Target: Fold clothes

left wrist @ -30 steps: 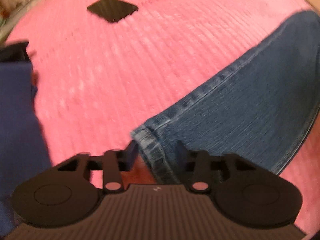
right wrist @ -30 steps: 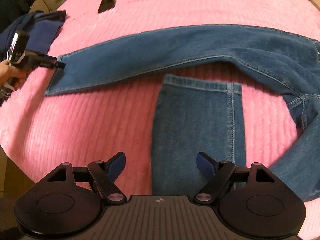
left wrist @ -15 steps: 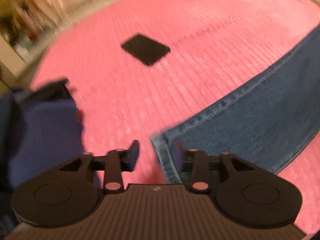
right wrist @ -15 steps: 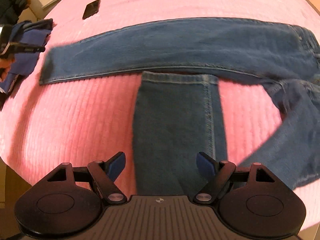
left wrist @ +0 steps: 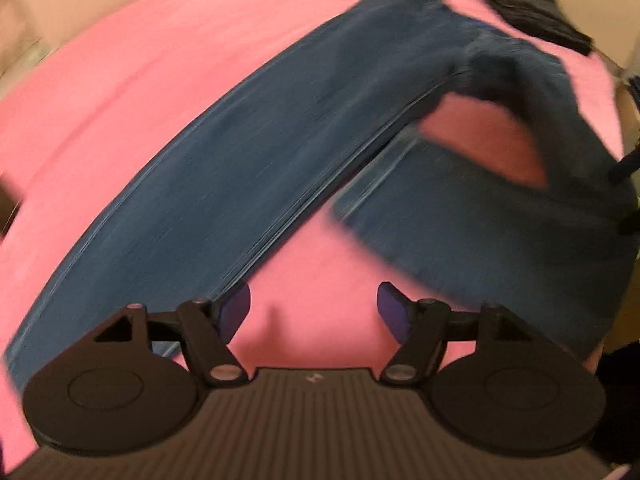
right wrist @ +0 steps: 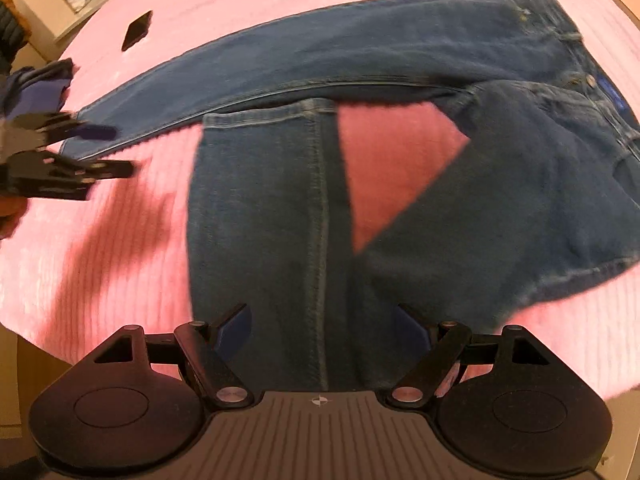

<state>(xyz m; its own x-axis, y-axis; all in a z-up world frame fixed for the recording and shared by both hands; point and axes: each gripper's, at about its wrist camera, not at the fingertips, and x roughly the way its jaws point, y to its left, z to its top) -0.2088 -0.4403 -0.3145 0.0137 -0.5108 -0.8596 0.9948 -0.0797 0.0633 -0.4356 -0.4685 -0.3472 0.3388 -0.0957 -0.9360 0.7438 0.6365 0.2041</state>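
left hand-held gripper tilted downward, jaws opening, empty.

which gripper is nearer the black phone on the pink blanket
Left. The left gripper hangs over the far trouser-leg's hem, below the phone; the right gripper hangs over the near folded leg.

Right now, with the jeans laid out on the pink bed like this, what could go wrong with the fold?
1. One leg of the jeans lies straight while the other doubles back on itself; folding now may trap that crooked bend.
2. The left gripper, jaws opening, has only the pink bedspread between them, so closing here could pinch it.
3. The right gripper hangs open over the doubled leg, gripping nothing.
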